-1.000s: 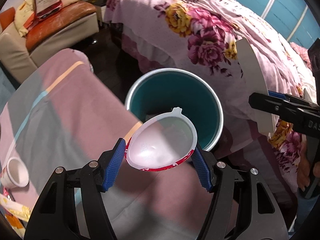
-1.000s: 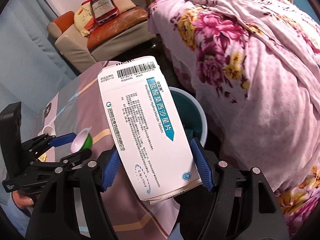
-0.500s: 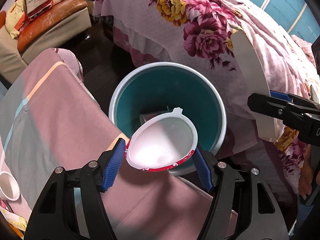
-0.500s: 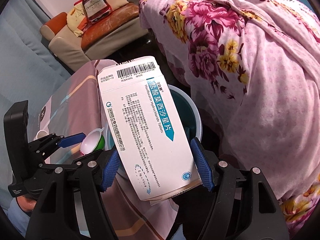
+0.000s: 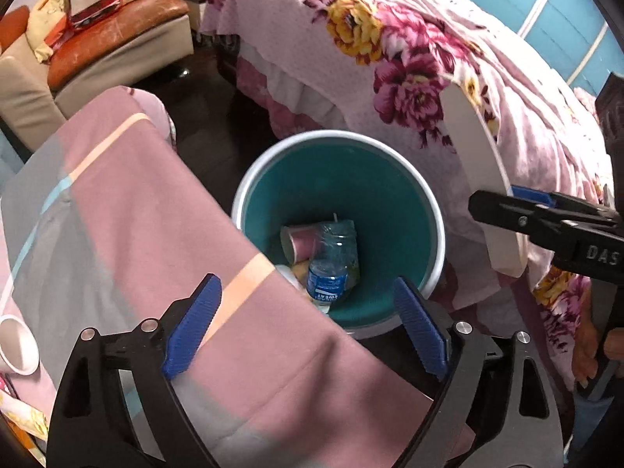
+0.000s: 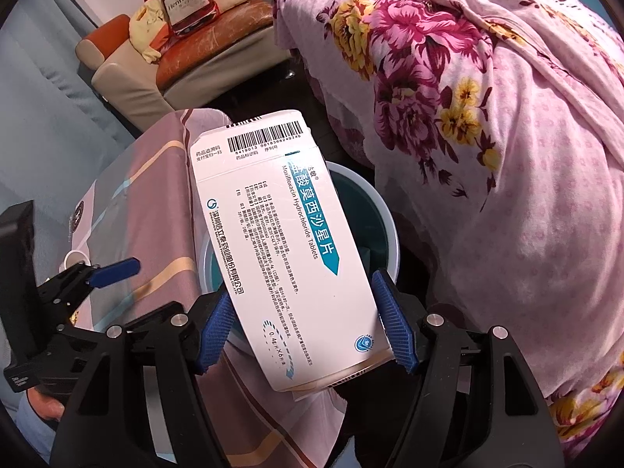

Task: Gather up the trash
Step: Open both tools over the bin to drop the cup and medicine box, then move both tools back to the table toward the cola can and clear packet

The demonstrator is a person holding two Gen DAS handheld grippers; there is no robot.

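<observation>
Medicine box [image 6: 284, 249] upright, barcode end up

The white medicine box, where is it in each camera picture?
Left wrist view: the medicine box shows edge-on at the right, clamped in the right gripper, over the bin's far right rim.
Right wrist view: the medicine box fills the middle, held between the blue pads, printed face up.
Shared landmark: the teal bin, beside the flowered bedspread.
</observation>
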